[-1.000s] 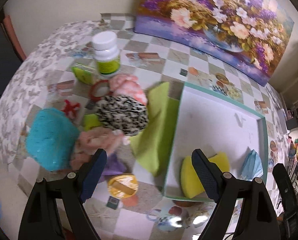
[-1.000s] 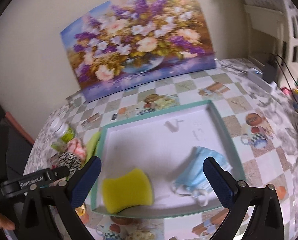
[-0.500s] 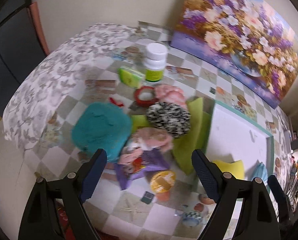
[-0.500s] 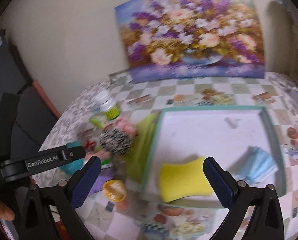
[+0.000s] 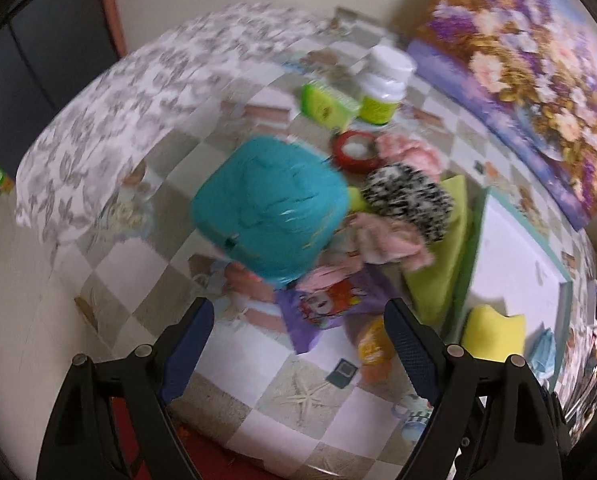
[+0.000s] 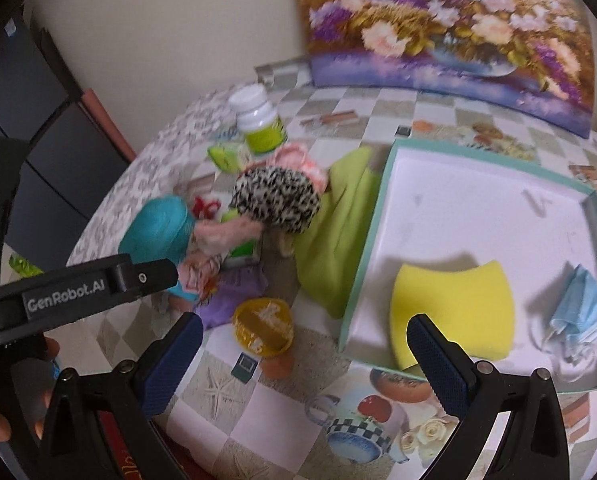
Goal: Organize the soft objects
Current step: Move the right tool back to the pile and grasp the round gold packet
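Both the left gripper (image 5: 298, 344) and right gripper (image 6: 302, 354) hang wide-jawed and empty over the worktop's near edge. Sponge (image 6: 452, 314) and mask (image 6: 578, 312) lie in the tray (image 6: 364, 248); next comes choosing from the soft pile (image 5: 402, 200) beside its left wall.

The soft pile (image 6: 234, 232) crowds the tray's (image 6: 364, 256) left wall; tablecloth (image 6: 234, 412) nearest the tongs lies bare.

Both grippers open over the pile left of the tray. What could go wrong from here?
1. The soft things overlap: the teal cushion lies on the pink cloth beside the spotted pouch, so a grab may drag neighbours.
2. The pill bottle stands upright close behind the pile and may topple.
3. The left gripper and right gripper are close together; they may collide.
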Available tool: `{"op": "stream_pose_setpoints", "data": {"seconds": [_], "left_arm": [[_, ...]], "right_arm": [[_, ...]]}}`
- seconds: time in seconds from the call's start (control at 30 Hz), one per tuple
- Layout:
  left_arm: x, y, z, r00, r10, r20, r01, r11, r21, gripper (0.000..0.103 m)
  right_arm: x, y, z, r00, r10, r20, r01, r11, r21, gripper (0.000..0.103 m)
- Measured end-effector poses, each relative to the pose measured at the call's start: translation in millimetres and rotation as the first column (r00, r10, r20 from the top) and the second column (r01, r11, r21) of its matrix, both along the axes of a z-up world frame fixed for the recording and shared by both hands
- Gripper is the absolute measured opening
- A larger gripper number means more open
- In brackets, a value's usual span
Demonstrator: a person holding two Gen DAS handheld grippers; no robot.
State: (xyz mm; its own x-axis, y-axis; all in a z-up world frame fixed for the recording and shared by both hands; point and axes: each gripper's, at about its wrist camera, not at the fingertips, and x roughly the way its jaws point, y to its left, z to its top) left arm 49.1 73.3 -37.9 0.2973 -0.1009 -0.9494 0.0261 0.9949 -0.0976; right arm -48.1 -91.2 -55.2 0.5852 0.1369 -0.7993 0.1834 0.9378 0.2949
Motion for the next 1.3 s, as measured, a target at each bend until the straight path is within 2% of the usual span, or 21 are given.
{"op": "stream_pose_setpoints", "data": {"seconds": [0.27, 0.6, 0.7, 0.83, 0.9, 1.23, 1.3], "left_arm": [[8, 21, -25, 0.989, 0.098, -0.107, -0.099, 0.995, -0.010, 0.087], [17, 36, -40, 0.972, 0.161, -0.173, -0.168, 0.985, -0.030, 0.087], [18, 39, -43, 0.968, 0.172, -0.185, -0.181, 0.983, -0.032, 0.087], [21, 41, -49, 0.963, 0.176, -0.202, -0.187, 0.982, -0.039, 0.087], [22, 40, -52, 0.962, 0.178, -0.209, -0.190, 0.981, -0.039, 0.087], [35, 42, -67, 0.958, 0.183, -0.222, -0.195, 0.980, -0.033, 0.087], [38, 42, -69, 0.958, 0.181, -0.224, -0.194, 0.980, -0.037, 0.087]], "right_arm": [[15, 21, -10, 0.997, 0.071, -0.037, -0.071, 0.997, -0.018, 0.102], [32, 38, -23, 0.986, 0.142, -0.085, -0.145, 0.989, -0.035, 0.086], [37, 42, -28, 0.982, 0.159, -0.105, -0.163, 0.986, -0.035, 0.081], [43, 44, -36, 0.978, 0.162, -0.133, -0.169, 0.985, -0.043, 0.081], [46, 46, -40, 0.974, 0.165, -0.154, -0.174, 0.984, -0.046, 0.077], [55, 53, -55, 0.966, 0.165, -0.200, -0.184, 0.980, -0.079, 0.076], [56, 54, -58, 0.964, 0.168, -0.206, -0.188, 0.979, -0.078, 0.072]]}}
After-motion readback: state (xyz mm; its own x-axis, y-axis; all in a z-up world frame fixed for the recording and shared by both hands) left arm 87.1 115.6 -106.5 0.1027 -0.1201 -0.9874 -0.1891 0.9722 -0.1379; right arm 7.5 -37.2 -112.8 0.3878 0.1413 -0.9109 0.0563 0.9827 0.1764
